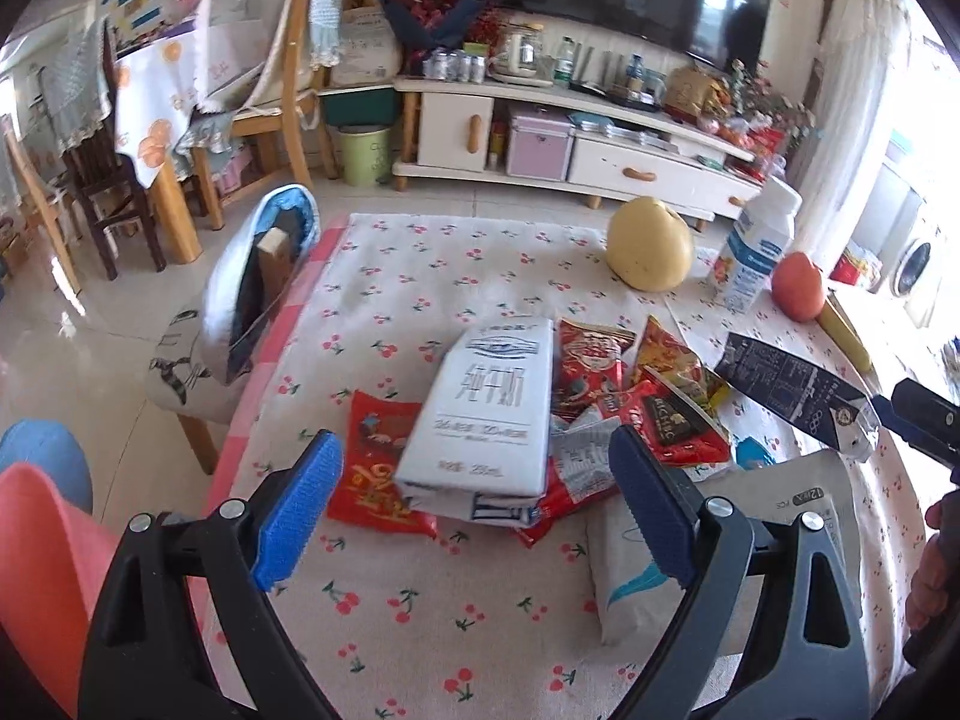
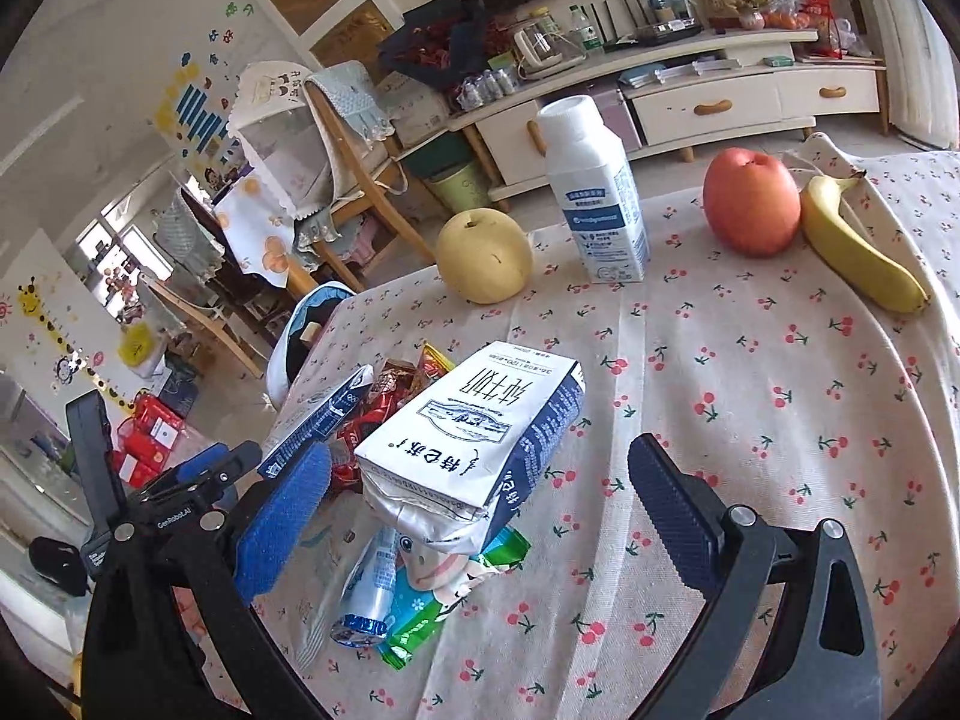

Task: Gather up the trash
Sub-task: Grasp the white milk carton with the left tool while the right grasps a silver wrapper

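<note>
Left gripper (image 1: 474, 504) wide, empty, straddling flattened white milk carton (image 1: 486, 414) atop snack wrappers (image 1: 654, 396) mid-desk (image 1: 420, 618) | right gripper (image 2: 480, 504) wide, empty, same carton | trash heaped for easy pickup | fruit set apart

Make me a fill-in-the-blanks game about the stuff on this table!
1. The flattened milk carton lies on top of a pile of ____.
2. The banana lies right beside the red ____.
3. The tall white bottle stands ____.
4. The tablecloth is printed with little red ____.

Missing words: wrappers; apple; upright; cherries
</note>
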The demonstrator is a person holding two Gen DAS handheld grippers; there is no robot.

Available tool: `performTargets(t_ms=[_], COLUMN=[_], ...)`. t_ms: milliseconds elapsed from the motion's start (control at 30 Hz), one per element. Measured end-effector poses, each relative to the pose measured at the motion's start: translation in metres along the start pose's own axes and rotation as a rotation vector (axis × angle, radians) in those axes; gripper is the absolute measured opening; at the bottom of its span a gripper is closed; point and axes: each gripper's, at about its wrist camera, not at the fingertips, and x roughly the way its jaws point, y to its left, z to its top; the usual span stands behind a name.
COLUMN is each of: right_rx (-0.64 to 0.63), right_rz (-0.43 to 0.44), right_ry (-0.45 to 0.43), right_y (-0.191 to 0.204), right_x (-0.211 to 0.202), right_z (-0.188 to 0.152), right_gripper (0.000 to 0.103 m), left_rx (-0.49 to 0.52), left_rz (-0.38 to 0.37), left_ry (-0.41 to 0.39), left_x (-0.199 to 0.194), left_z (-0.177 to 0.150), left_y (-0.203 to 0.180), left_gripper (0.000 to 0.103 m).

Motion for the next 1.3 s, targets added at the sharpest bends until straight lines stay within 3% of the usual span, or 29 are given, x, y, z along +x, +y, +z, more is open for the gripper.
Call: performTargets(t_ms=[200, 367, 600, 633, 667, 833, 1200, 1300], right_rx=[-0.040, -0.111, -0.114, -0.110, -0.106, -0.109, -0.145, -0.153], right_rz=[0.069, 0.094, 0.136, 0.145, 0.150, 0.162, 0.202, 0.194], right_ry=[0.069, 0.141, 0.137, 0.137, 0.138, 0.123, 0.110, 0.116], right_y=[0.018, 0.043, 0.055, 0.055, 0.056, 0.061, 0.072, 0.073], right_x=[0.001, 0.013, 0.019, 0.023, 0.025, 0.027, 0.035, 0.039], right_z=[-0.015, -0.036, -0.047, -0.047, -0.047, -0.045, -0.047, -0.048], right_gripper=[0.098, 0.098, 0.096, 0.093, 0.082, 0.060, 0.055, 0.043], left_rx=[0.053, -0.003, -0.023, -0.024, -0.023, -0.038, -0.063, -0.079], left_rz=[0.032, 0.029, 0.004, 0.004, 0.005, 0.011, -0.008, -0.012], left_ry=[0.038, 0.069, 0.050, 0.048, 0.045, 0.039, -0.008, -0.023], left_x=[0.027, 0.040, 0.036, 0.036, 0.034, 0.030, 0.006, -0.003], left_z=[0.000, 0.000, -0.002, -0.002, -0.003, -0.005, -0.014, -0.018], left_y=[-0.009, -0.002, -0.005, -0.006, -0.007, -0.009, -0.012, -0.008], left_gripper=[0.089, 0.063, 0.057, 0.056, 0.056, 0.056, 0.056, 0.056])
